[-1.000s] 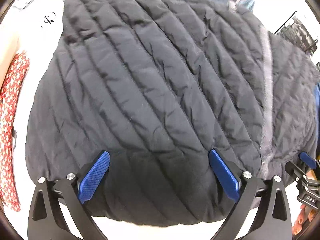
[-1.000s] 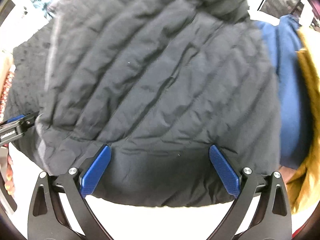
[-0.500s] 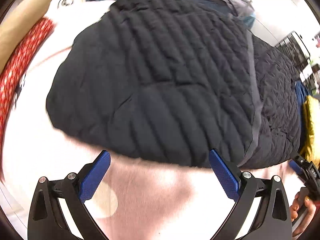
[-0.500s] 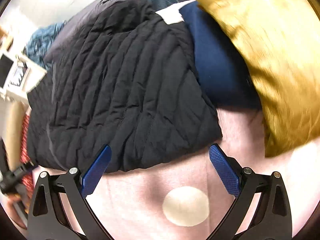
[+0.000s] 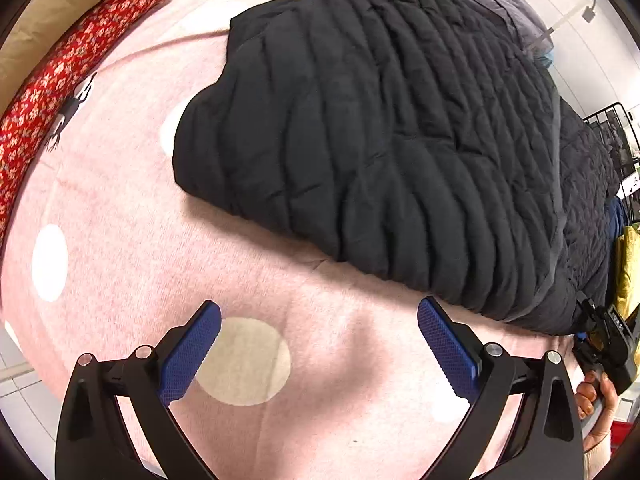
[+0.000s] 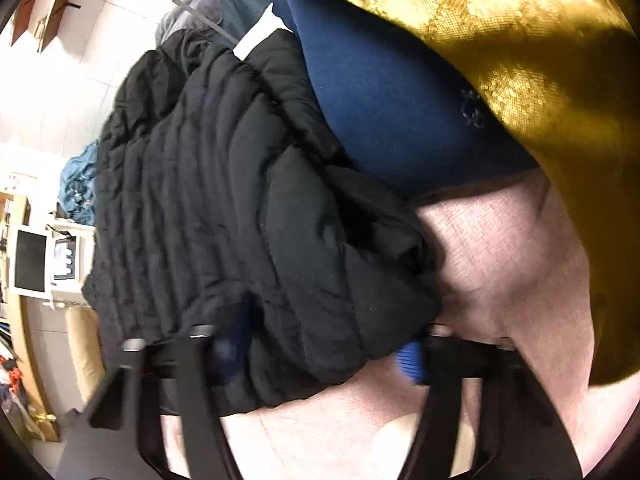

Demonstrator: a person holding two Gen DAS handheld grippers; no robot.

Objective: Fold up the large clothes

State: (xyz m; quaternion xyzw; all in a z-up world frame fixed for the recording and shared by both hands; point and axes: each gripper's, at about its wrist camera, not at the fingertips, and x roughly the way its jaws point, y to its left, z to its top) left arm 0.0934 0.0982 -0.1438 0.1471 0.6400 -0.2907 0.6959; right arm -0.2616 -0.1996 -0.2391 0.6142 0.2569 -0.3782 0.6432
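Left gripper (image 5: pixel 318 342): we find its blue pads spread wide and empty over the pink spotted blanket (image 5: pixel 120 208), the black quilted jacket (image 5: pixel 392 132) lying just beyond them. Right gripper (image 6: pixel 320 344): jaws closing, the jacket's near corner between them. Navy garment (image 6: pixel 392 120) and gold sequin cloth (image 6: pixel 540 40) lie right.

A pink blanket (image 5: pixel 120 208) with pale dots is covering the surface and carrying everything. A black quilted jacket (image 5: pixel 380 132) is lying on it, spreading across the middle, its near edge resting on the pink cloth. Along the blanket's left edge a red flowered roll (image 5: pixel 60 80) is lying, with a beige cushion (image 5: pixel 48 12) just beyond it. On the right side a navy garment (image 6: pixel 392 112) is touching the jacket, and a gold sequinned cloth (image 6: pixel 540 60) is overlapping the navy one.
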